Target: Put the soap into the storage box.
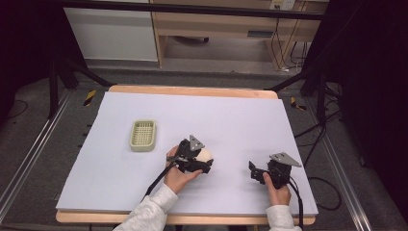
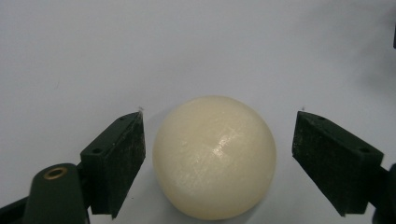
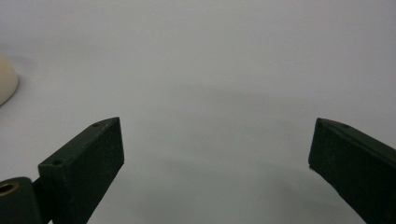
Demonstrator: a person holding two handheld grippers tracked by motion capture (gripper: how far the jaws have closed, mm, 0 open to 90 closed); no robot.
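Note:
A cream, rounded soap-like lump lies on the pale lilac table cover. My left gripper stands open around it, one jaw on each side with a small gap to the lump. From above, the same lump peeks out just beyond the left gripper. My right gripper rests open near the front right of the table, nothing between its fingers. In the right gripper view the gripper faces bare cover, with the lump's edge at far left.
A pale green slotted soap dish sits to the left of the left gripper, empty. The wooden table edge runs along the back. Cables trail from both grippers toward the front edge.

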